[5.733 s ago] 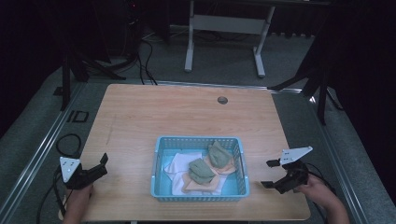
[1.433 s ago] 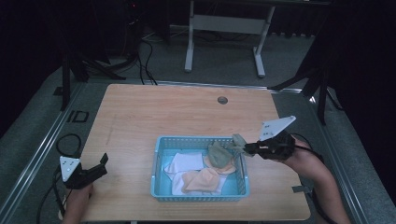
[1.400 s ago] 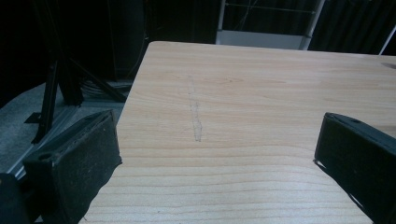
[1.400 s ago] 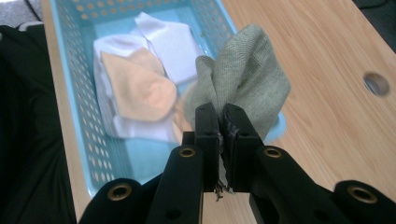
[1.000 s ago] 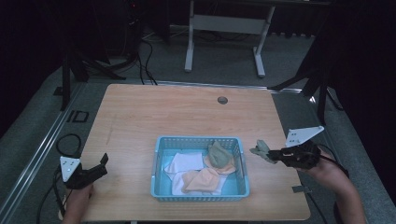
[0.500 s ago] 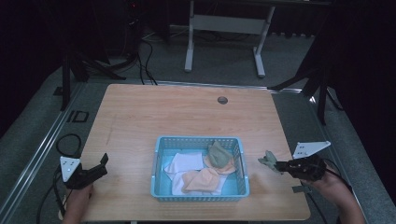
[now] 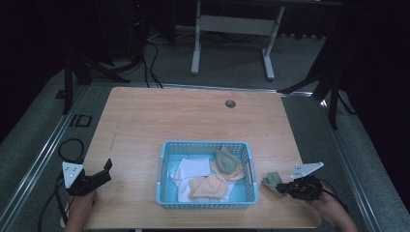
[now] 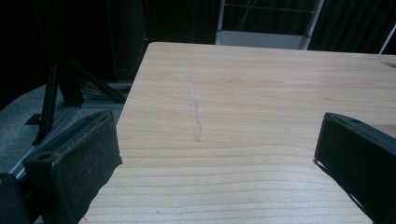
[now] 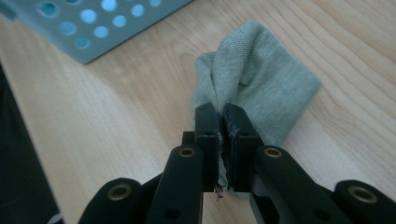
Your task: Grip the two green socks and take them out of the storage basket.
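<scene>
- Since the earlier frames, the right gripper (image 7: 286, 185) has carried a green cloth (image 7: 272, 181) out of the blue basket (image 7: 207, 201) and down to the table (image 7: 193, 116).
- Its jaws stay clamped on a fold, so the cloth (image 9: 266, 79) now rests just right of the basket.
- The left gripper (image 7: 99, 175) waits apart with jaws wide, holding nothing.

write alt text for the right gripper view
The right gripper has its black jaws shut on a fold of a grey-green cloth that rests on the wooden table. A corner of a blue perforated basket sits at upper left.
</scene>
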